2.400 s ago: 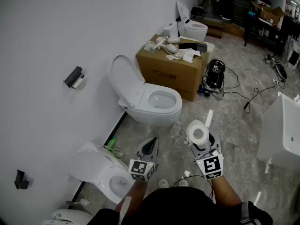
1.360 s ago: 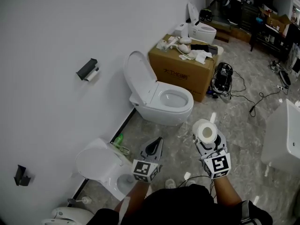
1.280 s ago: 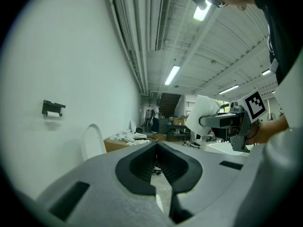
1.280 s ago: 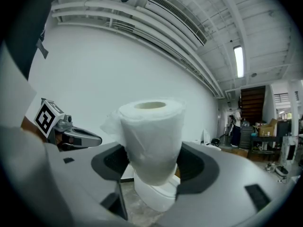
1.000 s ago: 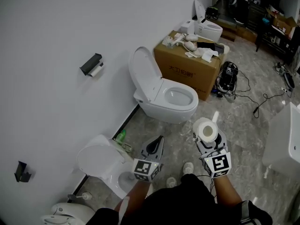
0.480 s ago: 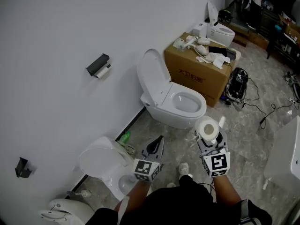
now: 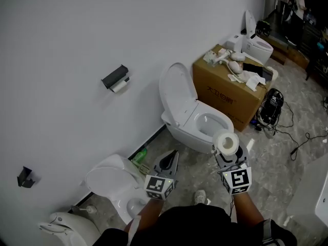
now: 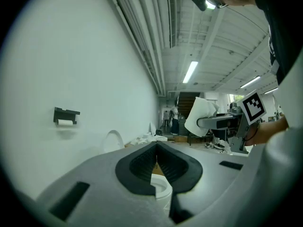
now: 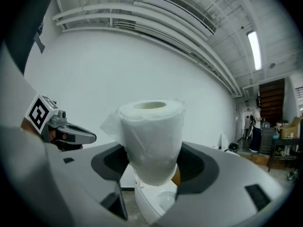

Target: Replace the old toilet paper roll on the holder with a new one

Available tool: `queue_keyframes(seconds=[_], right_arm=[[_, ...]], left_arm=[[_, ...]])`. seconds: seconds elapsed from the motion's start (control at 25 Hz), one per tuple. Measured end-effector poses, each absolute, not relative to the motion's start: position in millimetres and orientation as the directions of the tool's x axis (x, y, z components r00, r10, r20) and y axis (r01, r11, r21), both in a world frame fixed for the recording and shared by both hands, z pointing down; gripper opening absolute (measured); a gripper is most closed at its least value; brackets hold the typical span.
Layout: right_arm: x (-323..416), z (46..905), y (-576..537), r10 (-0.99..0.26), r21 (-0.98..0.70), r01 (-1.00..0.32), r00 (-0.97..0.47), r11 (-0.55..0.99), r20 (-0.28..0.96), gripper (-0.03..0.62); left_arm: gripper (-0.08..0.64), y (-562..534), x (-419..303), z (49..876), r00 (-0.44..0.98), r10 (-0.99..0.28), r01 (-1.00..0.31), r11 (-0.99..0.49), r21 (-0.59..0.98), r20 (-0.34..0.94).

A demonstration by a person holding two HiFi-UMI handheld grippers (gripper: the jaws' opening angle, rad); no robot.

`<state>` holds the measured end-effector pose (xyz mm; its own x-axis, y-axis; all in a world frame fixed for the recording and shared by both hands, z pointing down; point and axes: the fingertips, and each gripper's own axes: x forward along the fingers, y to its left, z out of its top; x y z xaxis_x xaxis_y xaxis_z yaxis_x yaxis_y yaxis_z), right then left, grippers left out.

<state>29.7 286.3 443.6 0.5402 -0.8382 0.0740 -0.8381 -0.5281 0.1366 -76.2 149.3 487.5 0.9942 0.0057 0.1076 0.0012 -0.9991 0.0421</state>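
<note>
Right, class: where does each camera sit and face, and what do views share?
Head view: on the head, steeply down at the toilet; left claw, right claw, forearms show.
Left gripper view: on left claw, along shut jaws toward the holder; right claw shows.
Right gripper view: on right claw, past its gripped roll to the wall; left claw shows.
Shared: all show the roll.

Premises were a sanitary-ware storage or test hall, not a household bathroom. Several toilets [image 7: 197, 122] stood along one white wall [image 7: 77, 35], with a cardboard box [image 7: 225, 94], loose cables [image 7: 293, 150] and exposed ceiling ducting [image 8: 142, 37].
</note>
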Motion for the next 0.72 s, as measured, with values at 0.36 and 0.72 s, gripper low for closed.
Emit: queue_keyframes(seconds=[0.36,0.72], right_arm=[[91,450,262,-0.869,0.134,-0.872,0.485,-0.471,0.099,0.288],[126,452,227,-0.908,0.133,-0.911,0.405,-0.391,0.104,0.288]], left_arm=[[0.006,126,-36,494,0.989,-0.073,-0.077,-0.997,0.023,0.127],[0.006,96,-10,492,0.979,-0.176,-0.179,-0.983,0.024,0.102]])
